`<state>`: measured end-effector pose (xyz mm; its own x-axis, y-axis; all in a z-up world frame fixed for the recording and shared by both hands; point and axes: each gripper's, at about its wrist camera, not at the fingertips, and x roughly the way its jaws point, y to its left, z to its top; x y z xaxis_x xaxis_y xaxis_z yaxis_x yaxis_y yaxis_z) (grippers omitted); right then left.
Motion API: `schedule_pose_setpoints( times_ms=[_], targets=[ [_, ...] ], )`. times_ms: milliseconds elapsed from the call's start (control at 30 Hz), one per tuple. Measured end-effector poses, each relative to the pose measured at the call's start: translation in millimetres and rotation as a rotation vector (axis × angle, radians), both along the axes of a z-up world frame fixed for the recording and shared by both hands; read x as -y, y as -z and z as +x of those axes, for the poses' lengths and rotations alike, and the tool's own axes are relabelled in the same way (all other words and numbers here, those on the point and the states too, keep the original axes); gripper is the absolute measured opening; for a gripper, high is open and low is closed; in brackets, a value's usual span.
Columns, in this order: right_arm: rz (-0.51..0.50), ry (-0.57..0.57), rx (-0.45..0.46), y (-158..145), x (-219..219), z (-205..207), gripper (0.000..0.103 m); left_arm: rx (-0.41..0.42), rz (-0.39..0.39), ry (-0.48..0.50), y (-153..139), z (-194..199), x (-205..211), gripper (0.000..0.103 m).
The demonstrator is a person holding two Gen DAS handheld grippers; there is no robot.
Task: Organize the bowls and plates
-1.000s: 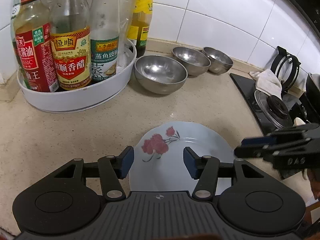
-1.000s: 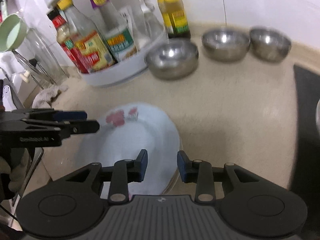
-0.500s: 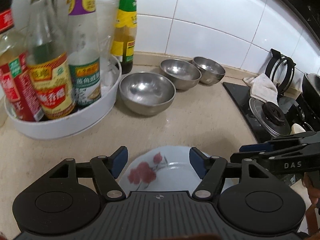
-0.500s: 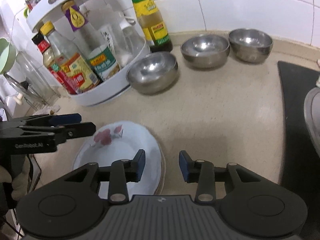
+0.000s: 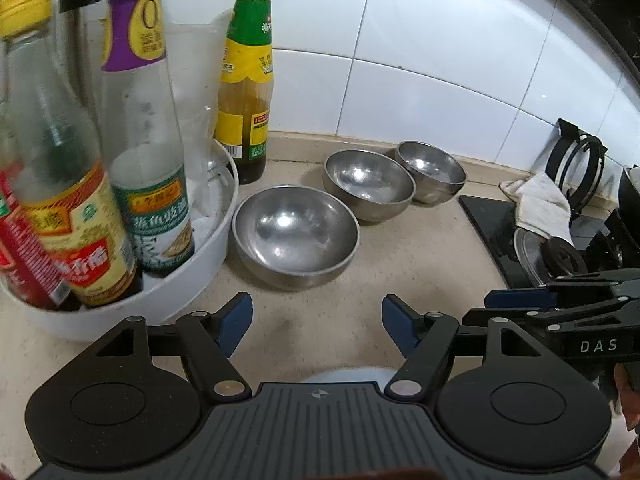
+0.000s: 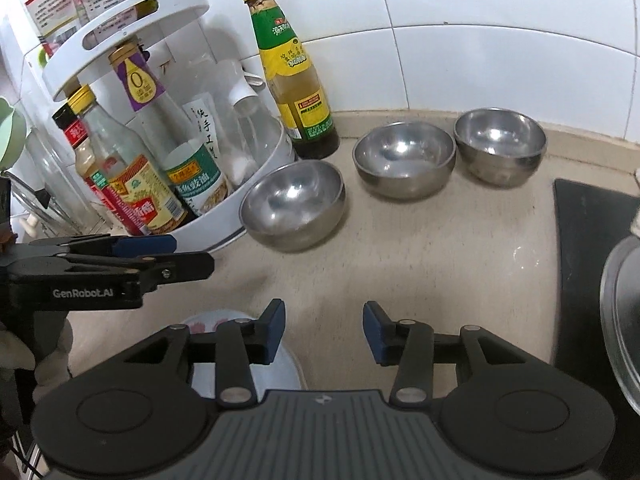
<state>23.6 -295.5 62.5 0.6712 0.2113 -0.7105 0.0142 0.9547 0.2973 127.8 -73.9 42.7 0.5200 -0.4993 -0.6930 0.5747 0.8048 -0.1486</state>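
Three steel bowls stand in a row on the beige counter: a near one (image 5: pixel 295 234) (image 6: pixel 294 204), a middle one (image 5: pixel 368 184) (image 6: pixel 405 164) and a far one (image 5: pixel 431 170) (image 6: pixel 500 146). A white plate with red flowers lies on the counter under both grippers; only slivers of it show (image 5: pixel 344 376) (image 6: pixel 208 322). My left gripper (image 5: pixel 317 326) is open and empty, above the counter in front of the near bowl. My right gripper (image 6: pixel 324 334) is open and empty, beside it to the right. Each gripper shows in the other's view (image 5: pixel 560 312) (image 6: pixel 120 260).
A white round rack (image 5: pixel 208 240) (image 6: pixel 256 184) with several sauce bottles stands left of the bowls. A green-capped bottle (image 5: pixel 246 80) (image 6: pixel 292 76) stands by the tiled wall. A black stove (image 5: pixel 520 232) (image 6: pixel 592 248) with a rag (image 5: pixel 538 206) lies to the right.
Both grippers have risen and moved forward off the plate toward the bowls. The plate has slid almost out of view beneath them. The left jaws have opened wider.
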Motion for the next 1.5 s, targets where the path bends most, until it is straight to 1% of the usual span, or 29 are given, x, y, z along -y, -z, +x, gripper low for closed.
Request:
schedule_pose_setpoints(
  times_ms=[233,400,467,600,733,800,833,867,900,933,967,1067,1267,1333,1433,1500],
  targets=[
    [0.002,0.022,0.019,-2,9,38,0.041,-0.035,0.004,-0.033,12,30,13,0.077],
    [0.012,0.035,0.007,2,12,70,0.041,-0.082,0.01,-0.063,26,50,18,0.077],
    [0.012,0.046,-0.007,7,13,85,0.041,-0.098,-0.002,-0.073,30,57,18,0.078],
    [0.06,0.05,-0.044,16,15,110,0.041,-0.122,-0.024,-0.103,35,73,19,0.08],
    [0.065,0.03,-0.064,28,11,130,0.041,-0.138,-0.023,-0.11,43,85,26,0.078],
    [0.066,0.009,-0.074,32,7,138,0.041,-0.128,-0.013,-0.107,46,88,30,0.078],
    [0.069,-0.002,-0.081,34,5,142,0.04,-0.118,-0.004,-0.105,48,89,31,0.076],
    [0.076,-0.004,-0.089,36,4,144,0.033,-0.116,0.003,-0.107,50,91,33,0.074],
    [0.086,-0.001,-0.101,39,5,148,0.019,-0.114,0.009,-0.105,51,92,33,0.073],
    [0.098,-0.006,-0.115,42,6,149,0.018,-0.104,0.016,-0.098,51,92,34,0.07],
    [0.104,-0.004,-0.118,43,7,149,0.018,-0.095,0.025,-0.087,51,90,35,0.065],
    [0.098,0.001,-0.121,40,9,143,0.018,-0.108,0.036,-0.064,52,86,37,0.058],
    [0.086,0.005,-0.151,30,24,112,0.018,-0.136,0.035,0.024,48,62,48,0.057],
    [0.088,0.019,-0.158,25,33,94,0.018,-0.138,0.037,0.06,46,51,55,0.057],
    [0.119,0.057,-0.175,21,47,68,0.018,-0.146,0.034,0.125,41,32,66,0.059],
    [0.132,0.083,-0.185,19,54,47,0.018,-0.137,0.043,0.172,39,18,74,0.059]
  ],
)
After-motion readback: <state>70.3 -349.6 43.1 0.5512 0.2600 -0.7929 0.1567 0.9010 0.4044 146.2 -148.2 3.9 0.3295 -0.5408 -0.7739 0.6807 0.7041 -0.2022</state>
